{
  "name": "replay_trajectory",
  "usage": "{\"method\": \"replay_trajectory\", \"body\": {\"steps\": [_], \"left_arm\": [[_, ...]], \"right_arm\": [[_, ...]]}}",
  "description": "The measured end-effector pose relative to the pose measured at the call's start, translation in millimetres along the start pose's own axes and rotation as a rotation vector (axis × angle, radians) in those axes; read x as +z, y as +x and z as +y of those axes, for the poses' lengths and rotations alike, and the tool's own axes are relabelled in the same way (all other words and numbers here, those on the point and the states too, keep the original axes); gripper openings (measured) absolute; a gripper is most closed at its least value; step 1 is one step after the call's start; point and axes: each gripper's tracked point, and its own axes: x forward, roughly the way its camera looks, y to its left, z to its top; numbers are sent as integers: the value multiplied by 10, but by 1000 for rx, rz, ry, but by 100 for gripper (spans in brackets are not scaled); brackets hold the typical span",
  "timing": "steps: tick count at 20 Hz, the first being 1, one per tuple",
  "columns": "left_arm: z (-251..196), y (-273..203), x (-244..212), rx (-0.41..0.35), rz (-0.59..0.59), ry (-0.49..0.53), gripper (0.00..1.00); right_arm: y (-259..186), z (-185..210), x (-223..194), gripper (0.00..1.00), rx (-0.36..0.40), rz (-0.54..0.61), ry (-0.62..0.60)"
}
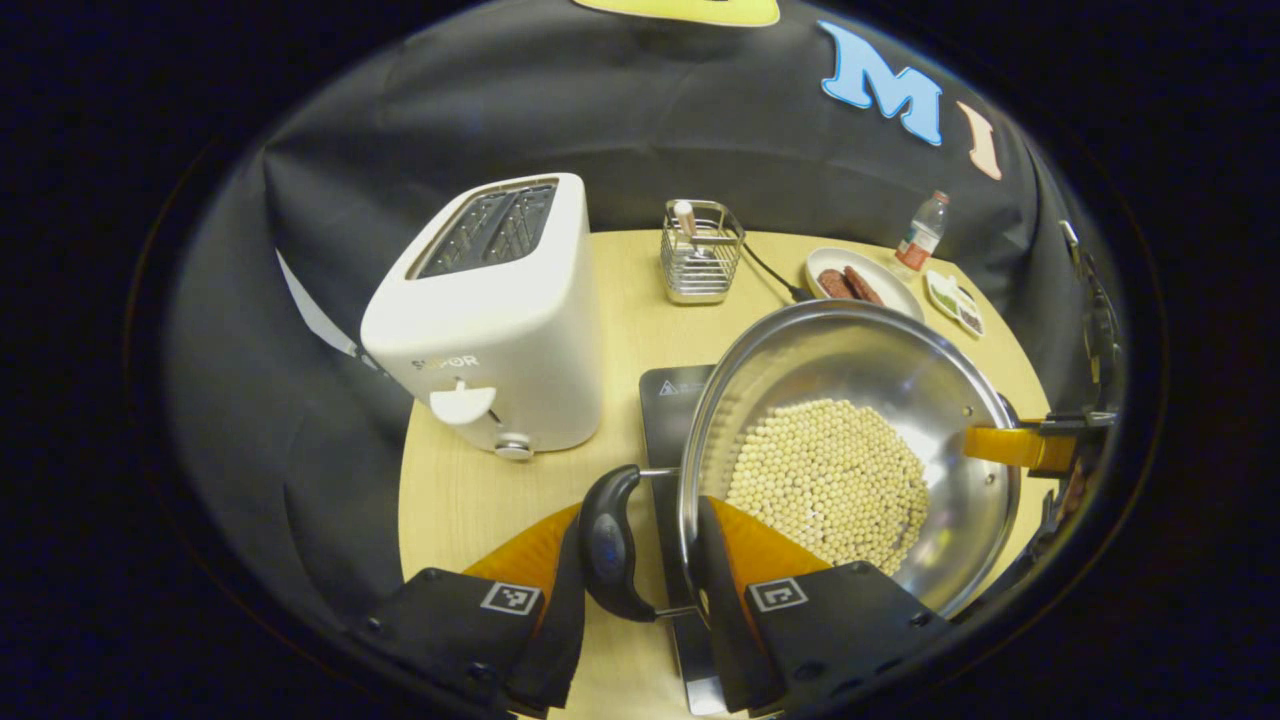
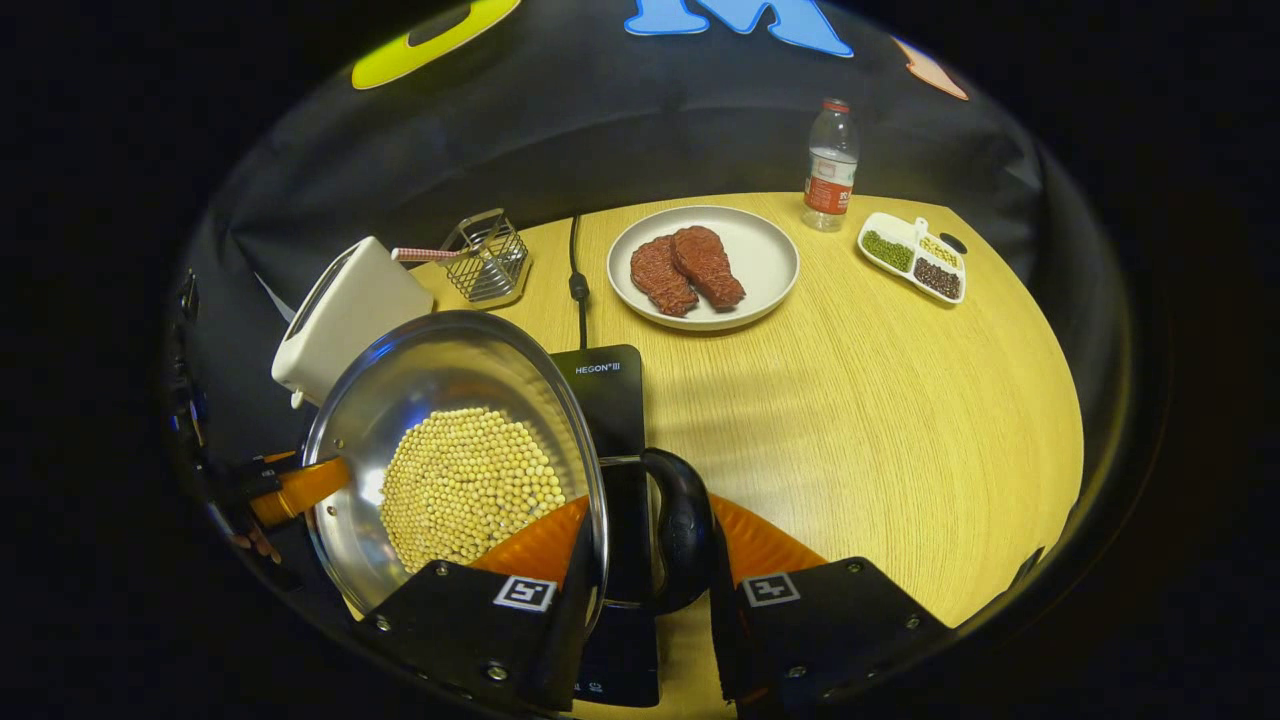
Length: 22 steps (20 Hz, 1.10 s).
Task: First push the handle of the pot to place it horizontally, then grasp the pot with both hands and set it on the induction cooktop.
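pot (image 1: 850, 440) round shiny steel, holding pale beans (image 1: 830, 480).

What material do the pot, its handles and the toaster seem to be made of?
Pot: polished metal, likely stainless steel; its wall mirrors the light.
Handles: dark glossy loops, probably plastic, on thin metal wires.
Toaster: smooth white shell, likely plastic, though painted metal is possible.

Between my jaws I see a glossy black plastic loop handle (image 2: 680, 530) on the shiny round steel pot (image 1: 930, 390); beyond, a matt pale wood-grain table (image 2: 900, 420).
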Motion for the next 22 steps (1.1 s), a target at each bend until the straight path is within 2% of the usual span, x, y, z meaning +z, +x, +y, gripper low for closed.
{"method": "replay_trajectory", "body": {"steps": [1, 2, 3, 4, 5, 6, 7, 8, 9, 10, 11, 15, 22], "left_arm": [[11, 6, 4, 0, -7, -7, 60], [18, 4, -3, 5, -13, -22, 62], [19, -39, 23, 11, -28, -42, 63], [24, -67, 53, 16, -45, -59, 69], [27, -112, 73, 23, -59, -72, 65], [36, -167, 93, 35, -73, -79, 65], [53, -231, 129, 53, -88, -82, 65], [47, -296, 187, 65, -110, -90, 69], [0, -386, 244, 76, -132, -97, 66], [-61, -442, 288, 77, -159, -103, 70], [-175, -578, 392, 74, -190, -110, 75], [-753, -993, 726, 47, -313, -113, 75], [-2164, -1693, 1216, -31, -519, -111, 73]], "right_arm": [[7, -1, 17, 53, 7, -7, -1], [7, 0, 18, 48, 14, -9, 2], [-6, 5, 20, 53, 24, -12, 9], [-26, 10, 32, 55, 32, -17, 13], [-65, 2, 66, 57, 37, -31, 8], [-91, -15, 109, 62, 37, -54, -5], [-165, -34, 173, 54, 40, -77, -19], [-232, -39, 218, 70, 49, -102, -28], [-304, -64, 281, 71, 54, -127, -35], [-400, -116, 340, 71, 54, -153, -41], [-502, -157, 407, 71, 64, -181, -44], [-1013, -448, 683, 71, 88, -304, -65], [-1971, -1134, 1050, 71, 69, -506, -96]]}}
